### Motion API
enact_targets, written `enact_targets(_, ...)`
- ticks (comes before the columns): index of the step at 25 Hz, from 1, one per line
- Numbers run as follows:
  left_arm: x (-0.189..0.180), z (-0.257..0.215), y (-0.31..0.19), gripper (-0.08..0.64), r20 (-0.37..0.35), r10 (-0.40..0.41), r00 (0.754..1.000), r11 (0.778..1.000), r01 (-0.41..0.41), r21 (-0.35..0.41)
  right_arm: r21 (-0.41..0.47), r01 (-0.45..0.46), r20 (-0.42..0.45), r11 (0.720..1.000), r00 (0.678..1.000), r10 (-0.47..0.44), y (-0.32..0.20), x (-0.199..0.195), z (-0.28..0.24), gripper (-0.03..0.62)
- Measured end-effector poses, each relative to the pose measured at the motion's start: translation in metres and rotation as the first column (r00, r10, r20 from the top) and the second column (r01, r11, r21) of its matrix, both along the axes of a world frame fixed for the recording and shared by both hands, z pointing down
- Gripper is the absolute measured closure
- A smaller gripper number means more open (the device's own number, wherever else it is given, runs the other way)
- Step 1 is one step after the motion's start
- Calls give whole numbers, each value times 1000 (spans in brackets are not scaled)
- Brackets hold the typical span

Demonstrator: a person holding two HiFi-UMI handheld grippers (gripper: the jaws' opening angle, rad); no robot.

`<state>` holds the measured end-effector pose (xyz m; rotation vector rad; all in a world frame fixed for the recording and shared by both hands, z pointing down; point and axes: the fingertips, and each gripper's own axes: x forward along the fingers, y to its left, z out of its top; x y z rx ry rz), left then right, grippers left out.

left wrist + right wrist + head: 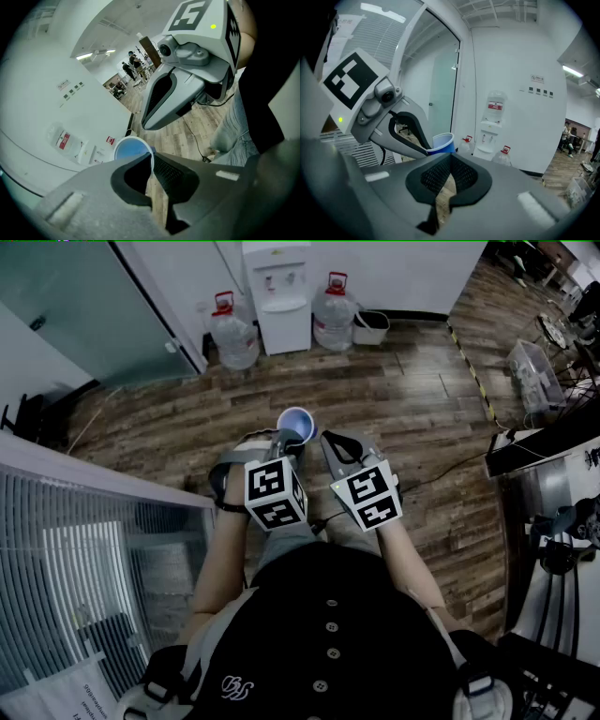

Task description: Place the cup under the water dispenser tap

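Trouble could come from the way the cup is held, because the left gripper has it only by its thin side wall, up near the rim. I think a grip like that can slip, or it can squash the soft wall so the cup bends and drops to the floor. The water dispenser stands well apart from the cup, against the white wall on the far side of the wooden floor, so the cup has a long way to go and a bump or a shake on the way could knock it loose. The right gripper is just beside the cup and could hit it if the two hands come closer. Two big water bottles stand on the floor, one on each side of the dispenser, and a low hand could bang into them. The tap looks small, so the cup could end up a bit to one side of it. The left gripper is almost shut, pinching the wall of the blue cup with one jaw inside and one outside. The right gripper is pressed together and holds nothing.
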<state>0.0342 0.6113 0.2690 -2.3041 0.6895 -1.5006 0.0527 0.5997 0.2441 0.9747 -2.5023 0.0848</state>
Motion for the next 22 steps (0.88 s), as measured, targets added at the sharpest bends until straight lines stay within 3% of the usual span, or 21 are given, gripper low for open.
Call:
enact_targets(16, -1, -1, -5, 543, 19, -3, 1000, 1000, 2, 17, 18, -35, 47, 999, 998, 34, -6, 1, -10, 594)
enact_targets(22, -14, 2, -17, 543, -3, -44, 999, 999, 44, 20, 0, -54, 14, 999, 998, 54, -22, -2, 0, 594)
